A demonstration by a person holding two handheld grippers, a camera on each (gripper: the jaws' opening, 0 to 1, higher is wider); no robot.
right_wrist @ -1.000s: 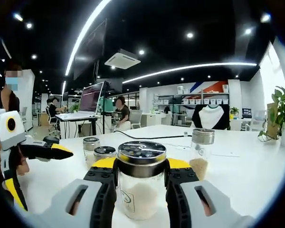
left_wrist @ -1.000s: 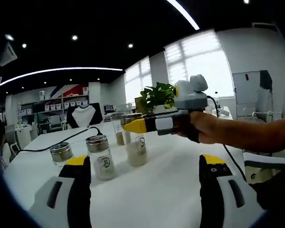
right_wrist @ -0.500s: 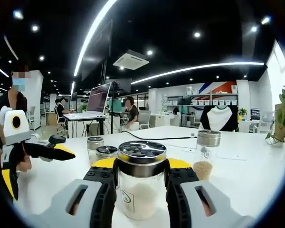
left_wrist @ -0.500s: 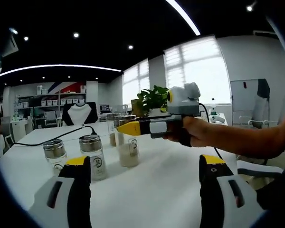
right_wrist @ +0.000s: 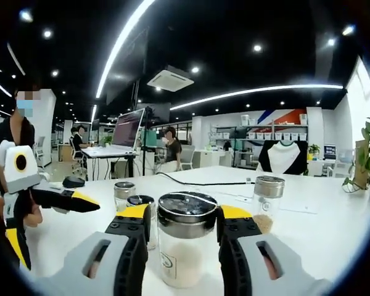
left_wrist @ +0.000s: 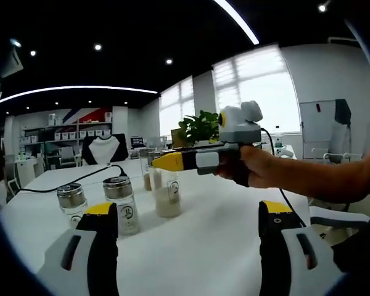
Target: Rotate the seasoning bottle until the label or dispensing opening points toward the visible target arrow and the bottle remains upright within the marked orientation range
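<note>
In the right gripper view, the right gripper [right_wrist: 184, 231] has its two yellow-tipped jaws at either side of the seasoning bottle [right_wrist: 185, 246], a clear glass jar with a metal shaker lid and pale powder in its lower half; the jaws sit at the lid's shoulders, though whether they press the glass or merely flank it cannot be told. The bottle stands upright on the white table [right_wrist: 320, 234], directly ahead of that gripper. Just behind its left jaw are two smaller lidded jars [right_wrist: 124, 192], and beyond its right jaw another shaker jar [right_wrist: 266, 196] with brownish contents. A black cable [right_wrist: 197, 182] runs across the table farther back. In the left gripper view, the left gripper [left_wrist: 185, 217] has its jaws spread wide with nothing between them; a labelled jar [left_wrist: 122, 203] stands just past its left jaw, and ahead the right gripper, held in a hand [left_wrist: 253, 168], reaches the bottle [left_wrist: 166, 192]. A potted plant [left_wrist: 200, 126] stands far behind.
</note>
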